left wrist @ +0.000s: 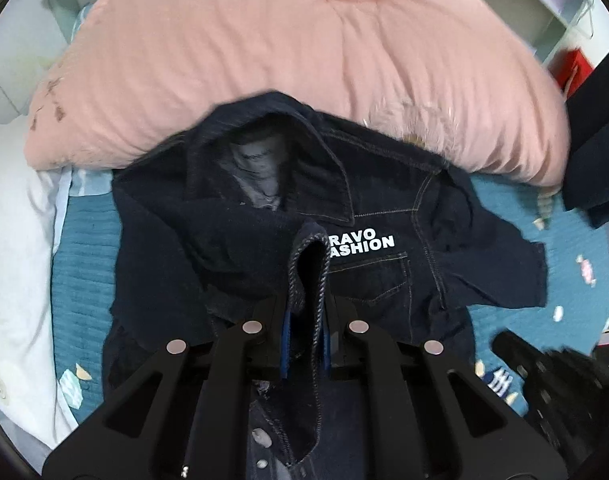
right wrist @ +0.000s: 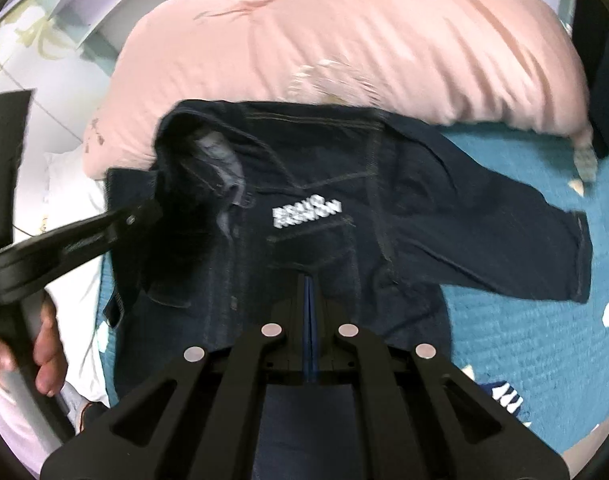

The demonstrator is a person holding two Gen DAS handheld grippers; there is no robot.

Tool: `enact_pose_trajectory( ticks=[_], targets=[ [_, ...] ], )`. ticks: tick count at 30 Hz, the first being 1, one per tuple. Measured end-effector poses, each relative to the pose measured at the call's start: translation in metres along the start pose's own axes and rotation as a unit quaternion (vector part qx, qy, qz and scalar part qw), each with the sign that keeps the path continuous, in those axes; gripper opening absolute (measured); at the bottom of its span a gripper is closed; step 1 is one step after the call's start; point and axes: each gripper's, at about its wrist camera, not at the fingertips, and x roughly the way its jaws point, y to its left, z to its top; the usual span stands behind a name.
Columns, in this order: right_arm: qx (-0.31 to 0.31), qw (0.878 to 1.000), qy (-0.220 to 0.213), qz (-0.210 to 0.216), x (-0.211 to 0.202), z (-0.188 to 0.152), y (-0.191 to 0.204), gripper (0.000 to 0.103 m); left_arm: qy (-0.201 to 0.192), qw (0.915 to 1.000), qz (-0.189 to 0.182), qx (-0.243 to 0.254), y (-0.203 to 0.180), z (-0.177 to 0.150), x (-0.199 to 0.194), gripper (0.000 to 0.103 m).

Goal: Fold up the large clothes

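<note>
Folding a dark denim jacket [left wrist: 384,208] is the step in hand, and it looks to be mid-fold: the garment lies front-up on the bed's teal bedspread [left wrist: 84,264], its collar [left wrist: 264,148] against the near edge of a pink duvet [left wrist: 304,52] that fills the far side of the bed, while part of it is lifted.

The left gripper [left wrist: 306,312] is clamped narrowly on a doubled cuff or hem of the denim, which stands up between its blue pads. The right gripper [right wrist: 309,320] has its jaws pressed together; a flat band of dark cloth runs under it in the right wrist view, but whether it is pinched there I cannot tell. One sleeve [right wrist: 524,248] is spread out toward the bed's right side, well apart from both grippers.

As a judgement, the next move calls for carrying the held edge across the chest, over the white lettering [left wrist: 362,242], laying it flat and releasing only once the fold line is straight; the outspread sleeve remains to be brought in.

Counted: one jacket, one duvet, one white pillow [left wrist: 16,248] at the bed's left edge, two grippers, and one bare hand [right wrist: 44,344] on the left gripper's handle.
</note>
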Motion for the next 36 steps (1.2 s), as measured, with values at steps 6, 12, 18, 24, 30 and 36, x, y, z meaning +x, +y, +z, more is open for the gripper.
enact_pose_trajectory(
  ticks=[6, 12, 18, 24, 30, 36],
  targets=[
    [0.027, 0.999, 0.017, -0.004, 0.009, -0.019, -0.038, 0.001, 0.029, 0.9995, 0.011, -0.004, -0.015, 0.000, 0.061, 0.010],
    [0.053, 0.998, 0.041, -0.004, 0.026, -0.038, -0.060, 0.002, 0.051, 0.9979, 0.038, -0.008, -0.034, 0.004, 0.118, 0.014],
    [0.070, 0.996, 0.054, -0.007, 0.035, -0.049, -0.070, 0.004, 0.051, 0.9977, 0.034, -0.028, -0.038, 0.015, 0.150, 0.022],
    [0.078, 0.995, 0.054, -0.008, 0.034, -0.049, -0.066, 0.004, 0.082, 0.9953, -0.043, -0.028, -0.035, 0.009, 0.160, 0.063],
    [0.077, 0.996, 0.043, -0.009, 0.027, -0.039, -0.051, 0.006, 0.048, 0.9928, -0.109, -0.006, -0.023, 0.002, 0.104, 0.063],
    [0.075, 0.997, 0.026, -0.001, 0.030, -0.022, -0.023, 0.046, -0.002, 0.9950, -0.098, 0.019, 0.038, -0.008, 0.043, 0.063]
  ],
)
